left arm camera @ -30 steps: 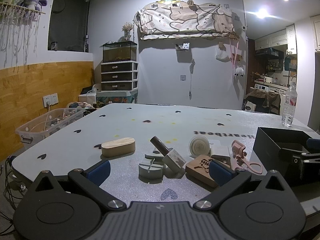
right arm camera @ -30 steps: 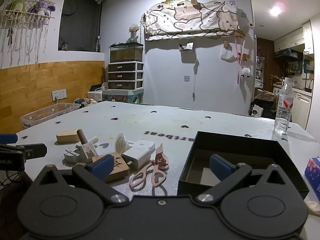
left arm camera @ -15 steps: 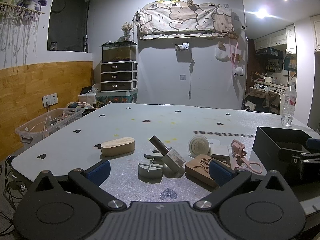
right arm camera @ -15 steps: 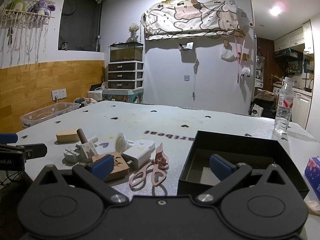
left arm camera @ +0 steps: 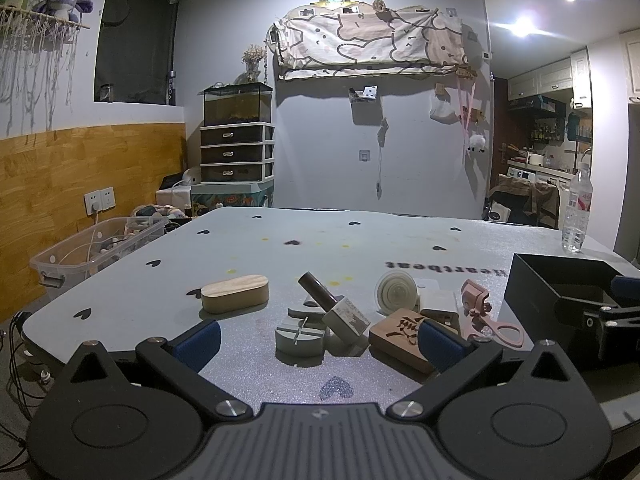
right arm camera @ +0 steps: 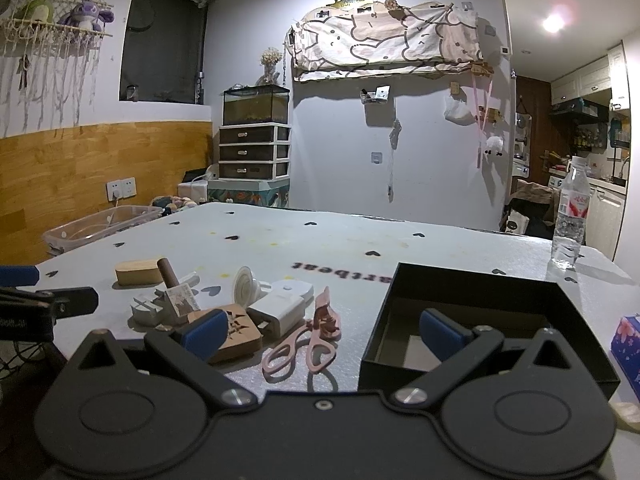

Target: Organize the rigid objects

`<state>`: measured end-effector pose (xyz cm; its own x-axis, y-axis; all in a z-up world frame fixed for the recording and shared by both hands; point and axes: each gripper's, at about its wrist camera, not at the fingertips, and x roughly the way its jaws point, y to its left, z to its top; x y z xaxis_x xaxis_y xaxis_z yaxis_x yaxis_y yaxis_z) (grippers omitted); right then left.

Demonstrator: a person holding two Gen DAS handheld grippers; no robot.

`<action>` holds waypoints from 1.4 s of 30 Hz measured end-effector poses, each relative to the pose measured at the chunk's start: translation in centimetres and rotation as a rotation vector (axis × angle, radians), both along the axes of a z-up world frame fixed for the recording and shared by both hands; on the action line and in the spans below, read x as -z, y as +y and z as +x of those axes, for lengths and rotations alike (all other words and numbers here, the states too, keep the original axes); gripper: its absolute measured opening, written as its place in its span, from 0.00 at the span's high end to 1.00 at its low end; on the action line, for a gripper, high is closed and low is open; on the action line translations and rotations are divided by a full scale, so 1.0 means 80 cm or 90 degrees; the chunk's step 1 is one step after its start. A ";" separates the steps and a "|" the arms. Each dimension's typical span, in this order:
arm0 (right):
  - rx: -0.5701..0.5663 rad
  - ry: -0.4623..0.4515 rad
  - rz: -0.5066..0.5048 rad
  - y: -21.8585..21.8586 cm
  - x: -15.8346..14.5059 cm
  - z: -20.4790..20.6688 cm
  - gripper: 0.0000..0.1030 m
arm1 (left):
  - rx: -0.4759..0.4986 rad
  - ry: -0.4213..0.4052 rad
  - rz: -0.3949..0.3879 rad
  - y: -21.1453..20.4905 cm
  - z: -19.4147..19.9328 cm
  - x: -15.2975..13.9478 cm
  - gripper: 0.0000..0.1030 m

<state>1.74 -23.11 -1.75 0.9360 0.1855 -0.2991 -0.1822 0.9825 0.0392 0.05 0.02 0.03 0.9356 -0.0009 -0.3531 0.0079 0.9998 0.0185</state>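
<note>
- Left gripper (left arm camera: pixel 320 340) spread wide, empty, at the table's (left arm camera: pixel 360 240) near edge.
- Right gripper (right arm camera: pixel 320 330) wide, empty.
- Scissors (right arm camera: pixel 306 340), wooden blocks and charger (right arm camera: pixel 280 312) clustered near that edge, left of the black box (right arm camera: pixel 480 292).

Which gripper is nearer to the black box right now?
Right. The right gripper hovers at the black box's near rim, one fingertip over its opening. The left gripper hangs off to the side, in front of the cluttered items.

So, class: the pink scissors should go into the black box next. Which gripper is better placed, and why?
Probably the right gripper: open, with the pink scissors between its fingers and the black box alongside. The left gripper faces the grey blocks.
</note>
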 end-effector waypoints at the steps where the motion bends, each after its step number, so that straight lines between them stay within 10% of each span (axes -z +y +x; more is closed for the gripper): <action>1: -0.005 0.000 0.006 0.002 -0.008 0.001 0.00 | 0.000 0.000 -0.001 0.000 0.000 0.000 0.00; 23: 0.189 -0.002 -0.038 -0.109 -0.034 -0.039 0.00 | 0.028 0.019 -0.025 -0.010 0.019 0.042 0.00; 38: 0.255 0.106 0.066 -0.236 -0.031 0.023 0.00 | 0.122 0.091 -0.038 -0.040 0.060 0.077 0.00; 42: 0.224 0.165 0.097 -0.252 -0.024 0.050 0.20 | 0.183 0.095 -0.019 -0.046 0.077 0.081 0.00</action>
<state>5.73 -43.23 0.17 0.8476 -0.0695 -0.5260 0.1962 0.9622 0.1890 6.22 -3.69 -6.49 0.8337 -0.2698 -0.4818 0.2901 0.9564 -0.0335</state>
